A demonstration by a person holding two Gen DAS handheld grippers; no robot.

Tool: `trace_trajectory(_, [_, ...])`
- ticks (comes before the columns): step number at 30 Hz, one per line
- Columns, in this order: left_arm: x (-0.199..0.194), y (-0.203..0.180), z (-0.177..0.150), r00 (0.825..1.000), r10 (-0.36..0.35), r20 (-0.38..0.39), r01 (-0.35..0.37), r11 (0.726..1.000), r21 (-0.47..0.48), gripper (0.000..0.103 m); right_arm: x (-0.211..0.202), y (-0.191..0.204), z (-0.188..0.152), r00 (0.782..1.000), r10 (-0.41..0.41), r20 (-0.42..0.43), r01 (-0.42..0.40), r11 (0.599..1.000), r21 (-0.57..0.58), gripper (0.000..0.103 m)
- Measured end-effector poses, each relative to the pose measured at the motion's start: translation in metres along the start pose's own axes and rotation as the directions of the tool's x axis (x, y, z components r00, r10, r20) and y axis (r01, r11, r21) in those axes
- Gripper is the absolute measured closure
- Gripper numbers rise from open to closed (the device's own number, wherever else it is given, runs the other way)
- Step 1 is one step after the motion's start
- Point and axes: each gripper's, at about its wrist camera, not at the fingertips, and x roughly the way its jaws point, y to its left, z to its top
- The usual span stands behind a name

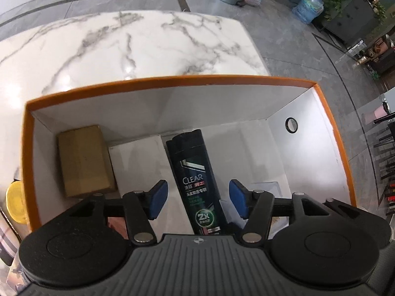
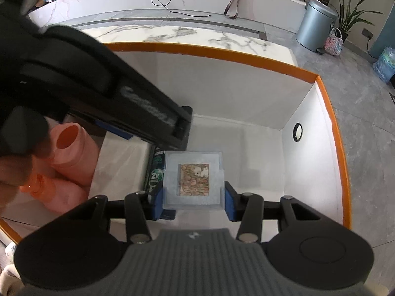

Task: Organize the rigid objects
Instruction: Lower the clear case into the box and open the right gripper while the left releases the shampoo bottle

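Observation:
A dark green shampoo bottle (image 1: pixel 195 180) lies on the floor of the orange-rimmed white box (image 1: pixel 153 82). My left gripper (image 1: pixel 198 197) hangs over it, open, its blue pads (image 1: pixel 158 198) apart from the bottle's sides. A brown cardboard box (image 1: pixel 84 159) lies in the left part of the box. In the right wrist view my right gripper (image 2: pixel 193 201) is shut on a clear square case (image 2: pixel 193 178) with a patterned picture, held inside the orange-rimmed box (image 2: pixel 318 80) beside the shampoo bottle (image 2: pixel 156 172). The left gripper's body (image 2: pixel 123 108) crosses that view.
Pink and orange plastic bottles (image 2: pixel 71 153) lie in the box's left part. A round black hole (image 2: pixel 297 132) marks the right wall. The box stands on a marble table (image 1: pixel 123 42). A yellow lid (image 1: pixel 16 201) sits outside at left. A hand (image 2: pixel 14 170) shows at left.

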Motion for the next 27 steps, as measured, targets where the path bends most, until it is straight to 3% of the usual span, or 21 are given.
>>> trace_trajectory(10, [-0.029, -0.003, -0.009, 0.996, 0.017, 0.082, -0.022, 0.998, 0.059, 0.036, 0.009, -0.004, -0.003, 0.998, -0.032, -0.056, 0.035, 0.998, 0.059, 0.056])
trace_trajectory(18, [-0.048, -0.003, -0.004, 0.980, 0.086, 0.178, -0.109, 0.987, 0.121, 0.036, 0.022, -0.014, 0.020, 0.997, -0.074, -0.036, 0.077, 0.993, 0.093, 0.056])
trace_trajectory(27, [-0.052, 0.011, 0.002, 0.976, 0.095, 0.197, -0.118, 0.987, 0.109, 0.036, 0.047, -0.014, 0.055, 0.995, -0.088, -0.048, 0.093, 0.990, 0.109, 0.056])
